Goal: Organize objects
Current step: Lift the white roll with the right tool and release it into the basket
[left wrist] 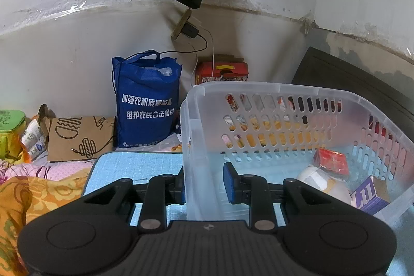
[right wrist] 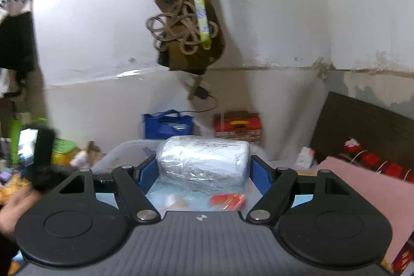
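Plastic-wrapped white bundle (right wrist: 203, 162) sits between the jaws of the right gripper (right wrist: 203, 173) in the right wrist view, its long axis lying crosswise from one blue pad to the other; the jaws are closed on its two ends. Below it, blurred, lie a clear basket rim (right wrist: 124, 148) and a red packet (right wrist: 227, 201). Farther back stand a blue bag (right wrist: 168, 126) and a red box (right wrist: 238, 127) against the wall.

From the left wrist view, the left gripper (left wrist: 205, 183) has its jaws set either side of the near wall of the clear slotted basket (left wrist: 258, 92), whether pressing it I cannot tell. Inside the basket lie a red packet (left wrist: 331, 161), a white bottle (left wrist: 323, 183) and a purple box (left wrist: 367, 195). The basket rests on a light blue mat (left wrist: 134, 164)
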`<state>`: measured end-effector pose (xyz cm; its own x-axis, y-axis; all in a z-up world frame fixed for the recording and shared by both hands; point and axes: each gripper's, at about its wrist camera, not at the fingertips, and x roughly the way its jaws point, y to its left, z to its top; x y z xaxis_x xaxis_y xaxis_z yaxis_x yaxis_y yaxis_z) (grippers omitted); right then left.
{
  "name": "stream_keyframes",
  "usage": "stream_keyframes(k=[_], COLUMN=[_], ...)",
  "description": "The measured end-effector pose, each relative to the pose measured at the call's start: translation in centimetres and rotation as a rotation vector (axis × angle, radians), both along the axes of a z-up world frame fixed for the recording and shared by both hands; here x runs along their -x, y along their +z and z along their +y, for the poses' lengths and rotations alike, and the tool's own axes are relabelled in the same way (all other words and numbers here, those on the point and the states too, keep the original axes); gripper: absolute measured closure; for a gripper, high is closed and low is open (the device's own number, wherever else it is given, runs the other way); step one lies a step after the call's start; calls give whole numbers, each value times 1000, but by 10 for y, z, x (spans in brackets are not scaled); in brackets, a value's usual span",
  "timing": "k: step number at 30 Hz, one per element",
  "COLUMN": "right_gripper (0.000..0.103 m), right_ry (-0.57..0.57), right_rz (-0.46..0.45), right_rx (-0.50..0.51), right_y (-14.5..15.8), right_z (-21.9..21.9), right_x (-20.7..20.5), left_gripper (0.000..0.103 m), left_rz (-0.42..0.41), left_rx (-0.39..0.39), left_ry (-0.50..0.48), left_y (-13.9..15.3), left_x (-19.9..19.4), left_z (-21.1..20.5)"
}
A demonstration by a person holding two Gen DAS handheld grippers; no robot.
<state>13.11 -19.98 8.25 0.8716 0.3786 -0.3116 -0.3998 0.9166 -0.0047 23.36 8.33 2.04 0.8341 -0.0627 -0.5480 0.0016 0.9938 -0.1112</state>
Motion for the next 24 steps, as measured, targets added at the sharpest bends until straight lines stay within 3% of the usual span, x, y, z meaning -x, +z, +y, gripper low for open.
stream_keyframes(k=[9,12,13,16,19,24], right_gripper=[25,5,0,0,0,0], right_ry=[-13,-27,-39,-47,-26,38], right_rz=[122,150,143,90,100,75], right_rx=[71,86,78,29,-19,-83], right_y=[-20,-28,-28,-27,-26,-50], right_z=[28,29,26,13,-1,-14], right_x=[-81,-89,-86,-67,-43,18], left_gripper=[72,72,72,71,71,71], left_rz=[0,-1,-2,-1,0,-1], left_rx=[9,12,13,8,6,9], left_ry=[0,-3,-3,-1,0,-1], left_y=[0,0,-1,-1,-1,-2], left_x=[-1,-2,-2,-2,-2,-2], left_z=[2,3,3,4,3,4])
